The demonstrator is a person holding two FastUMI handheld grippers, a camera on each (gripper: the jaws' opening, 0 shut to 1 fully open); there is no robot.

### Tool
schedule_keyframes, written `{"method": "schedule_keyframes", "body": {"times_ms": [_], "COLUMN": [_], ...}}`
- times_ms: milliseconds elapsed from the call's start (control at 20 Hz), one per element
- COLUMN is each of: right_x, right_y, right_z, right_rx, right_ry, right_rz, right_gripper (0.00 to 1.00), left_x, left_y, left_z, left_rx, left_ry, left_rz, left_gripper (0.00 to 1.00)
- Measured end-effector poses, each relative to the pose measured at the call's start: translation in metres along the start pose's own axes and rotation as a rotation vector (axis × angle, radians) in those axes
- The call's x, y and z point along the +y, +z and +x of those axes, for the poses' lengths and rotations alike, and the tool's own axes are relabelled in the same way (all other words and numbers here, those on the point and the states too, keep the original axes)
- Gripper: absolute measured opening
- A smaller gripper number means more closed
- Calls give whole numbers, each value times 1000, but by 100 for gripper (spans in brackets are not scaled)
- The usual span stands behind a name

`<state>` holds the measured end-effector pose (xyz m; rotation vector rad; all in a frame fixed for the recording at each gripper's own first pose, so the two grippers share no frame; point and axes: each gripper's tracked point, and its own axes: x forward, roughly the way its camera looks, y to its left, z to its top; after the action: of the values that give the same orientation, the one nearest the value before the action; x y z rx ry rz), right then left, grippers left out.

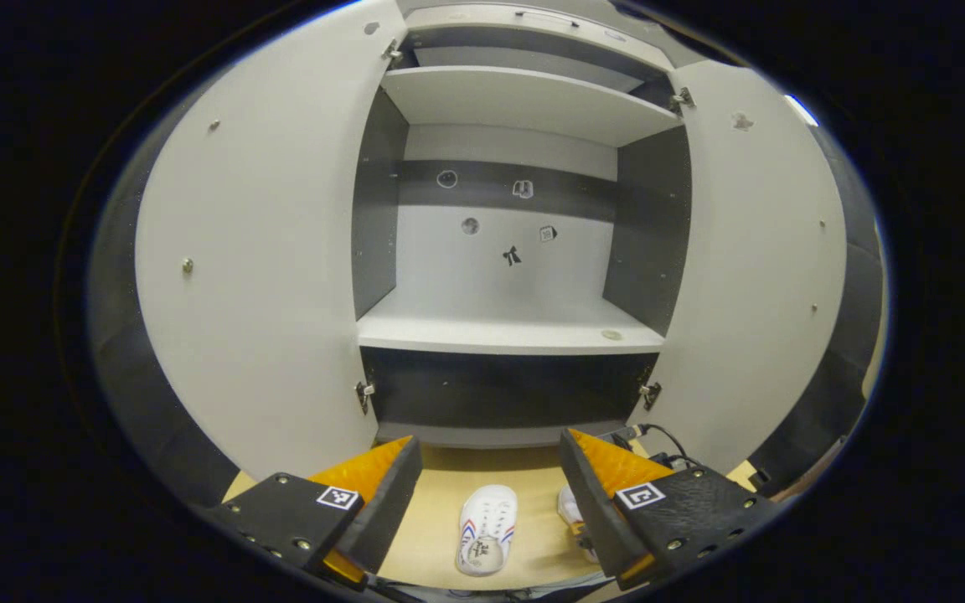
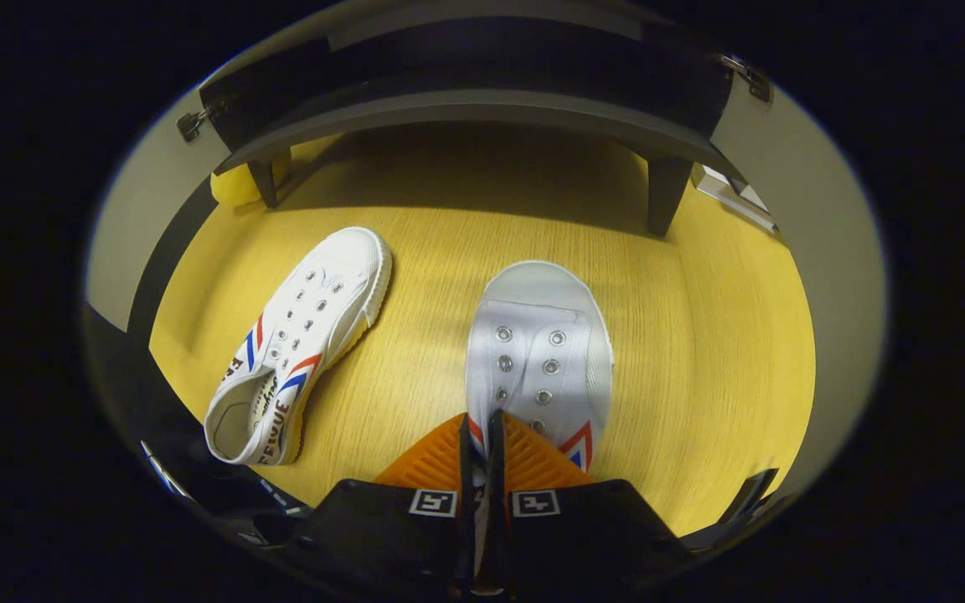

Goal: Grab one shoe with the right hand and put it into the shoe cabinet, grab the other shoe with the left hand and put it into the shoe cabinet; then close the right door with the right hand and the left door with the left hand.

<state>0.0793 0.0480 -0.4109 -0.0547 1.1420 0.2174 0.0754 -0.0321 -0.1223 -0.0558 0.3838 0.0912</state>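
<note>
Two white canvas shoes with red and blue stripes lie on the wooden floor. In the right gripper view, the right shoe (image 2: 539, 343) points toward the cabinet and my right gripper (image 2: 480, 427) is shut on its left side wall near the opening. The left shoe (image 2: 302, 339) lies apart to its left, toe angled away. In the left gripper view, my left gripper (image 1: 491, 469) stands open high above the floor, facing the open shoe cabinet (image 1: 508, 335). Between its fingers, far below, the left shoe (image 1: 487, 529) shows; the right shoe (image 1: 570, 511) peeks past the right finger.
Both cabinet doors stand wide open, left door (image 1: 256, 276) and right door (image 1: 759, 268). White shelves (image 1: 524, 100) sit inside. The cabinet's dark base rests on short legs (image 2: 667, 197). A cable (image 1: 658, 435) runs by the right door's foot.
</note>
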Motion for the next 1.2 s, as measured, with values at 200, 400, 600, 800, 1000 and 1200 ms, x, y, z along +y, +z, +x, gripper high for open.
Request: {"method": "schedule_keyframes", "body": {"times_ms": [200, 400, 600, 800, 1000, 1200], "right_x": [0, 1, -2, 6, 15, 27], "right_y": [-3, -4, 1, 10, 20, 30], "right_z": [2, 0, -11, -28, -56, -108], "right_rx": [26, 9, -39, -89, -172, -289], "right_ry": [49, -6, -65, -75, -100, -105], "right_rz": [20, 24, 34, 116, 137, 144], "right_gripper": [3, 3, 3, 2, 2, 2], "left_x": [-1, 8, 18, 17, 11, 10], "left_y": [-3, 2, -1, 0, 5, 0], "left_z": [5, -3, -13, -21, -27, -32], "left_rx": [4, -8, -8, -27, -62, -72], "left_ry": [0, -8, -60, -138, -214, -288], "left_rz": [7, 30, 49, 163, 169, 120], "left_gripper": [95, 95, 95, 95, 94, 94]}}
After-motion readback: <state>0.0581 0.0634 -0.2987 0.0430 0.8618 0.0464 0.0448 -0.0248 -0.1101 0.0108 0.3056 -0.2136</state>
